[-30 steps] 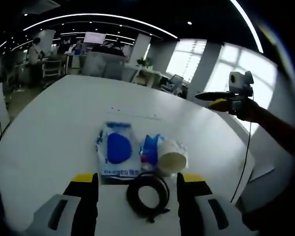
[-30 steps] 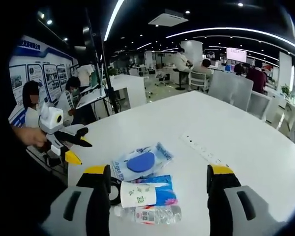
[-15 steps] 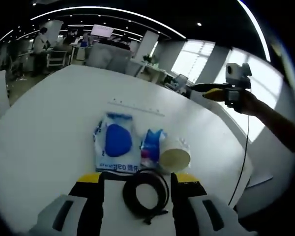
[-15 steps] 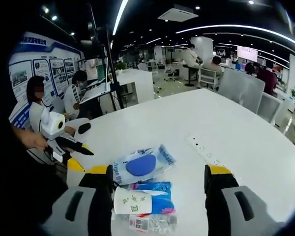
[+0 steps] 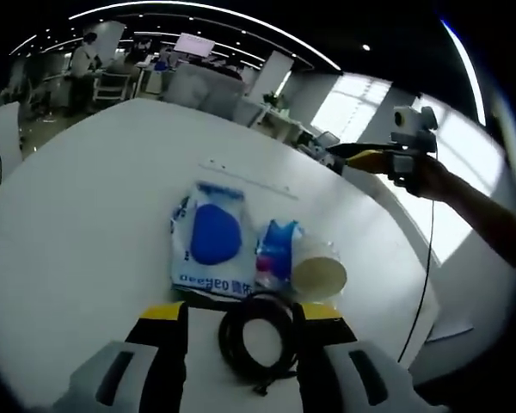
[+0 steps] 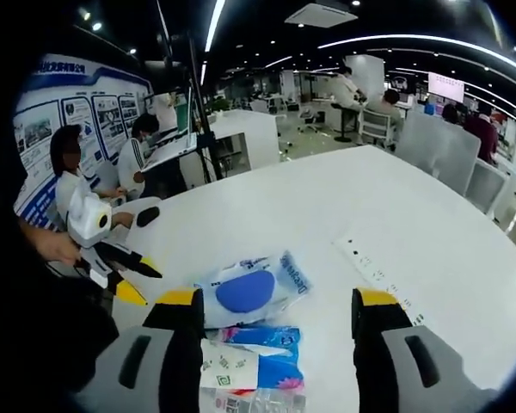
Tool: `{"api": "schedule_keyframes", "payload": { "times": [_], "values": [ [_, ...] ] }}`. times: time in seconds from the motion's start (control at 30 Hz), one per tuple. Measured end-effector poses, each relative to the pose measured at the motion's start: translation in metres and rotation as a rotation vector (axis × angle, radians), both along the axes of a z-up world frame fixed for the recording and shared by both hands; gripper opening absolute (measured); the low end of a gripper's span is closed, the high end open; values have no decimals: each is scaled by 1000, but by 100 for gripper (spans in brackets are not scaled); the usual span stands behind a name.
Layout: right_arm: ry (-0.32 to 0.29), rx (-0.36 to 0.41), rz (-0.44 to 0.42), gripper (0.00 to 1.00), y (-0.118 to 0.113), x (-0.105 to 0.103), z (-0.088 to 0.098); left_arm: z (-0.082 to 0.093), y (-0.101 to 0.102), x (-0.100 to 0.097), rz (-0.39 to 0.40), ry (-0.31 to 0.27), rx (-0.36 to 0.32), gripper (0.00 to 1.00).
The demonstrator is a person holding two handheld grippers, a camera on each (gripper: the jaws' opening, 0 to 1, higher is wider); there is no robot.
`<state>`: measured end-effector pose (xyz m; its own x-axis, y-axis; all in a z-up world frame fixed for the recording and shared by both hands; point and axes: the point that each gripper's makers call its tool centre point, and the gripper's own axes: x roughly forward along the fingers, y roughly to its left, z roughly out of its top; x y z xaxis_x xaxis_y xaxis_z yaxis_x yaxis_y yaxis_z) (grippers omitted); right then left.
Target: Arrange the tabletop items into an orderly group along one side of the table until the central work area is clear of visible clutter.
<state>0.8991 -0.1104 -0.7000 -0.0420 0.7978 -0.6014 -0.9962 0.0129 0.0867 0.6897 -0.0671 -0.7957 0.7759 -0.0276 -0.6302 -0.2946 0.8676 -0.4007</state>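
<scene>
The items lie bunched on the white table [image 5: 86,206]: a white packet with a blue pad [image 5: 208,243], a blue tissue pack [image 5: 278,249], a paper cup [image 5: 319,276] on its side and a black cable coil [image 5: 258,337]. My left gripper [image 5: 243,314] is open, its jaws standing either side of the coil. My right gripper [image 6: 277,298] is open above the packet [image 6: 251,292], the cup [image 6: 228,366], the tissue pack [image 6: 275,366] and a clear bottle [image 6: 260,402]. Each gripper appears in the other's view: the right one [image 5: 374,160], the left one [image 6: 120,268].
A white power strip [image 6: 374,271] is set into the table beyond the items. The table edge [image 5: 417,310] runs close on the cup's side. People sit at desks [image 6: 138,163] past the table. Chairs [image 6: 430,159] stand along the far side.
Both views have shifted a little with the hands. The left jaws stand slightly nearer each other around the coil. The items have stayed where they lay.
</scene>
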Motion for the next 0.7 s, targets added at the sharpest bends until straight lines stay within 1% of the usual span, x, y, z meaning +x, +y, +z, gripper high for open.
{"api": "schedule_keyframes", "payload": {
  "times": [0.07, 0.13, 0.27, 0.4, 0.43, 0.5, 0.53, 0.63, 0.7],
  "values": [
    [-4, -4, 3, 63, 5, 4, -6, -5, 0, 1, 4, 8, -18, 46],
    [-3, -11, 5, 61, 7, 7, -11, -7, -2, 2, 8, 10, -35, 45],
    [16, -23, -2, 60, 14, 12, -23, -12, -2, 6, 29, 15, -78, 41],
    [26, -30, -7, 57, 20, 15, -31, -19, -2, 11, 23, 32, -97, 40],
    [29, -34, -6, 56, 23, 15, -35, -24, -3, 13, 7, 45, -103, 38],
    [28, -38, -2, 54, 24, 16, -38, -27, -2, 14, 2, 54, -109, 38],
    [24, -45, 5, 54, 26, 17, -44, -29, 0, 16, 8, 58, -118, 37],
    [16, -57, 11, 51, 27, 19, -51, -35, 1, 19, 5, 73, -145, 34],
    [13, -65, 11, 50, 29, 23, -57, -39, 1, 21, 2, 81, -159, 34]
  ]
}}
